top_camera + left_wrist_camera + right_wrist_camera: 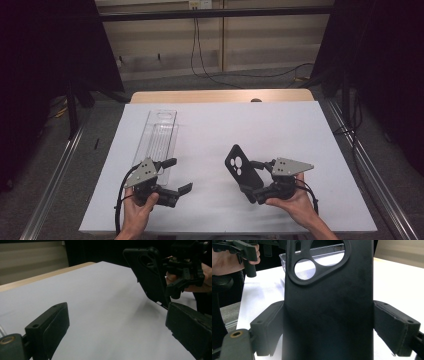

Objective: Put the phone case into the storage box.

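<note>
The black phone case (241, 170) stands tilted above the white table cover (280, 130), near right of centre, clamped across its width by the right gripper (255, 181). At near left, the left gripper (177, 176) gapes wide, empty, beside the clear plastic tray (157, 137).

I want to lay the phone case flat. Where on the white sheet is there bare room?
The widest free patch is the middle and far right of the white sheet, between the clear tray and the phone case. The near edge is crowded by the left gripper and right gripper.
</note>
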Demonstrator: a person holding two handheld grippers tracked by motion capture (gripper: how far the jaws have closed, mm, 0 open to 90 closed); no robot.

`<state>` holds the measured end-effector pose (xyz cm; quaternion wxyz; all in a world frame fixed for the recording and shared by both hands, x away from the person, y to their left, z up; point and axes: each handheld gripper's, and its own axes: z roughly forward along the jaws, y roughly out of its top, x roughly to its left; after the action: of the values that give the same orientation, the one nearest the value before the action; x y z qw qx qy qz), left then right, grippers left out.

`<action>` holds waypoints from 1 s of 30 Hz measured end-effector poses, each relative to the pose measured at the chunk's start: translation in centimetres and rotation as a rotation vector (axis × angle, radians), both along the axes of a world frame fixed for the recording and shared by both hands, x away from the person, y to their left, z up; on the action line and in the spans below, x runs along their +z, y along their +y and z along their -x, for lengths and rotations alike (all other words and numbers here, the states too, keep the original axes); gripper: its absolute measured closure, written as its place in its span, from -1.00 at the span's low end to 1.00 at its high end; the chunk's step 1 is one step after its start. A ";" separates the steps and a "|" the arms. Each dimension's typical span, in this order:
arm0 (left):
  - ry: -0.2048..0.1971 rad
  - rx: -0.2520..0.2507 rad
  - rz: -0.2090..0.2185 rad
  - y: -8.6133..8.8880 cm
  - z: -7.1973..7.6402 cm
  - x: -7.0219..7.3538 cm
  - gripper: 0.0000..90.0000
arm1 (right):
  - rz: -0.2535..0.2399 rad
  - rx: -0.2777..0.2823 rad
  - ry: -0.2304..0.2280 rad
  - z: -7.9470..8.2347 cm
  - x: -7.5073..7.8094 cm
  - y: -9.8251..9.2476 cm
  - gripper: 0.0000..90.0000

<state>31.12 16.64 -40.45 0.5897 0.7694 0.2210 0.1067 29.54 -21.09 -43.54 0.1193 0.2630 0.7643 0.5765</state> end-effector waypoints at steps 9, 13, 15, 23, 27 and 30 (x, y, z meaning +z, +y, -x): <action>0.003 -0.093 0.030 -1.7 -0.8 0.5 -0.90 | 0.000 0.005 -0.002 -0.1 0.0 0.1 -0.68; 0.017 -0.152 0.029 -3.2 -1.7 0.8 -0.92 | -0.005 0.012 -0.005 -0.2 0.0 0.2 -0.68; 0.011 -0.149 0.047 -3.8 -1.9 0.9 -0.93 | -0.004 0.013 -0.011 -0.2 0.0 0.2 -0.68; 0.028 -0.176 0.106 -4.9 -2.6 1.2 -0.94 | -0.033 0.020 -0.011 -0.2 0.2 0.0 -0.68; 0.036 -0.221 0.130 -5.2 -3.0 1.4 -0.94 | -0.046 0.030 -0.007 -0.2 0.2 0.0 -0.68; 0.025 -0.227 0.126 -5.5 -3.0 1.6 -0.94 | -0.052 0.035 -0.004 -0.3 0.2 0.0 -0.68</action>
<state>34.12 11.17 -38.84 0.6424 0.7522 0.1460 0.0157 29.80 -21.05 -43.36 0.1039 0.2516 0.7532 0.5989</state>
